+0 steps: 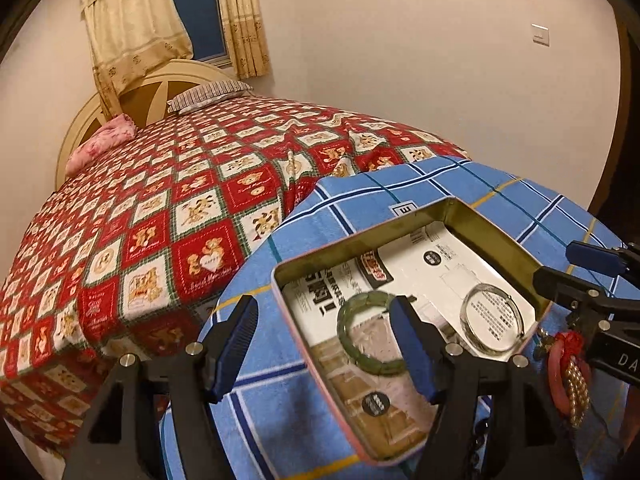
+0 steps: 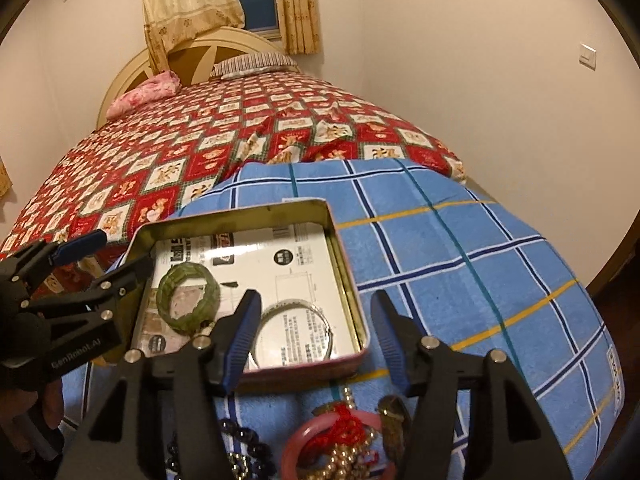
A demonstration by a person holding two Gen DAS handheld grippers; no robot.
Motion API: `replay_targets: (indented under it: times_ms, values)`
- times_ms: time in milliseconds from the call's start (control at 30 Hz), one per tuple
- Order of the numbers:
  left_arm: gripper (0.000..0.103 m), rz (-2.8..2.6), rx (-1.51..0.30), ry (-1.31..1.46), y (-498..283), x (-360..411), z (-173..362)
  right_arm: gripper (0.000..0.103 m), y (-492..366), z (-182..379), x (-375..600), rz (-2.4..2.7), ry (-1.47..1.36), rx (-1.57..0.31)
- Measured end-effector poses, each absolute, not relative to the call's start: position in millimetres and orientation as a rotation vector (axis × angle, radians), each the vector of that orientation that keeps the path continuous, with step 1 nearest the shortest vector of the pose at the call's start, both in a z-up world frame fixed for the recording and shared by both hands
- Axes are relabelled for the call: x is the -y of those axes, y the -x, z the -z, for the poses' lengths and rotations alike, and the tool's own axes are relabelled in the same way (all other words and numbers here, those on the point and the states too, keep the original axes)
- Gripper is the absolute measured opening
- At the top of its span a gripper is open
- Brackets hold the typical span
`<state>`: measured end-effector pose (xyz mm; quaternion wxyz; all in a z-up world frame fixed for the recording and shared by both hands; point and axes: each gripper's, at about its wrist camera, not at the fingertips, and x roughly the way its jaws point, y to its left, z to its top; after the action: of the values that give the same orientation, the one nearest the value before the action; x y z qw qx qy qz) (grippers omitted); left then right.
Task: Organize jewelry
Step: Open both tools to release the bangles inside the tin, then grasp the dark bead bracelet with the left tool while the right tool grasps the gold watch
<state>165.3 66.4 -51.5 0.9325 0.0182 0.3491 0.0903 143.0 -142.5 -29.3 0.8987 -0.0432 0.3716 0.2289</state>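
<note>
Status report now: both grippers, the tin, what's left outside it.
Left gripper open, empty. Right gripper open, empty. Green bangle and silver bangle lie in the tin. Pink bangle, beads outside on blue cloth.

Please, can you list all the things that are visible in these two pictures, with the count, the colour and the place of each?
tin box: 1, gold inside, pink outside, open on the blue cloth
green bangle: 1, green, lying inside the tin box, left part
clear bangle: 1, clear or silvery, inside the tin box, right part
pink bangle: 1, pink with red knot, on the cloth before the box
beads: several strands, dark and pearl-gold, beside the pink bangle
blue cloth: 1, blue checked, under the box
bedspread: 1, red and white, on the bed
pillows: 2, striped and pink, at the headboard
curtains: yellow, at the window
left gripper: black and blue, open above the box
right gripper: black and blue, open above the box edge
</note>
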Motion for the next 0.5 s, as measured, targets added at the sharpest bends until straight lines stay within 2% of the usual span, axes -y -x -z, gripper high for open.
replay_targets:
  times_ms: [233,500]
  values:
    - [0.069,-0.164,-0.703,-0.034,-131,-52,52,0.060,-119,27,159,-0.446,0.078,-0.758]
    - [0.069,-0.162,-0.673,-0.028,-85,-35,52,0.066,-85,38,190,-0.383,0.054,-0.771]
